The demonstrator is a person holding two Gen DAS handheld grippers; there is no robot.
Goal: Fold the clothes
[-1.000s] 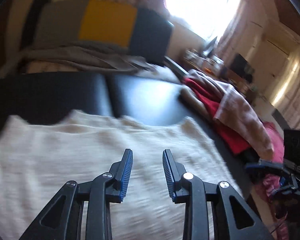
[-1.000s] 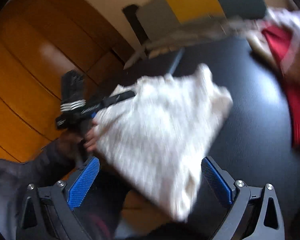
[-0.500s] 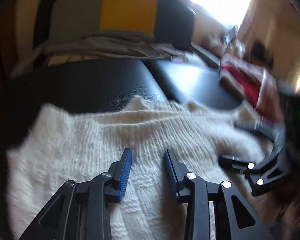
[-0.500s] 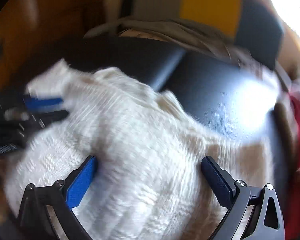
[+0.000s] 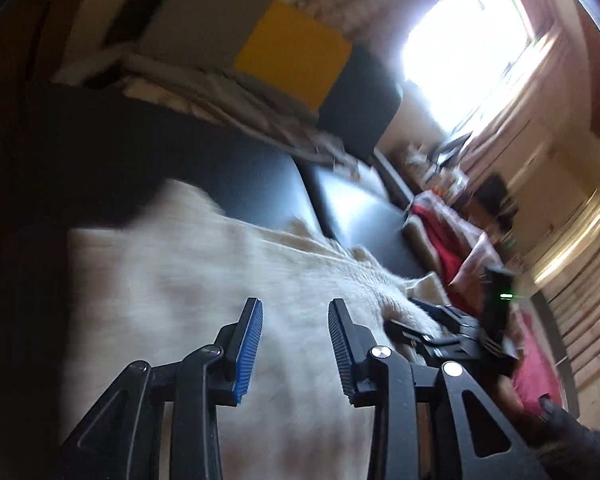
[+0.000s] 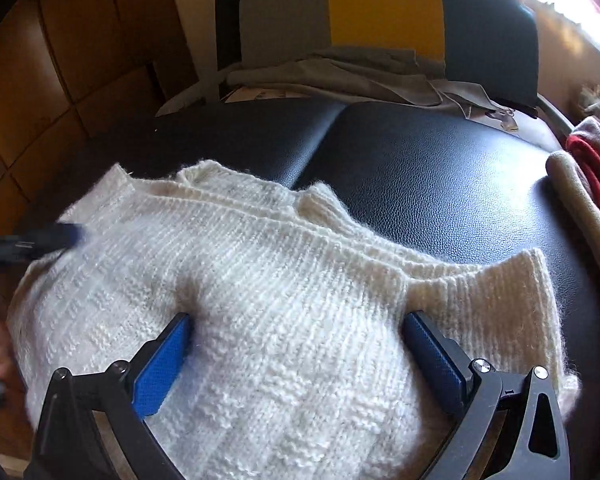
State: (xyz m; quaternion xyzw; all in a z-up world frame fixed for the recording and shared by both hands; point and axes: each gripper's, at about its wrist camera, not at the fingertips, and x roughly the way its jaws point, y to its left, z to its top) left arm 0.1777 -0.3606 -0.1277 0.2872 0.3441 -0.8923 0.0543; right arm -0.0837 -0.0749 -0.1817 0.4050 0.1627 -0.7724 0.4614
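A cream knitted sweater (image 6: 284,280) lies folded on the black leather surface (image 6: 440,184); it also shows blurred in the left wrist view (image 5: 180,280). My right gripper (image 6: 296,324) is wide open, its fingers pressed down on the sweater's near part. My left gripper (image 5: 294,320) is open a little above the sweater, holding nothing. The right gripper shows in the left wrist view (image 5: 452,332) at the sweater's right edge, and the left gripper shows blurred in the right wrist view (image 6: 32,240) at the sweater's left edge.
A grey, yellow and dark cushion (image 6: 380,20) stands at the back with grey cloth (image 6: 340,76) piled before it. Red and beige clothes (image 6: 588,168) lie at the right edge. Wooden panels (image 6: 60,60) are on the left. A bright window (image 5: 468,40) is behind.
My right gripper came down and now presses on the sweater, which has settled flat. My left gripper tilted and shifted left over the sweater.
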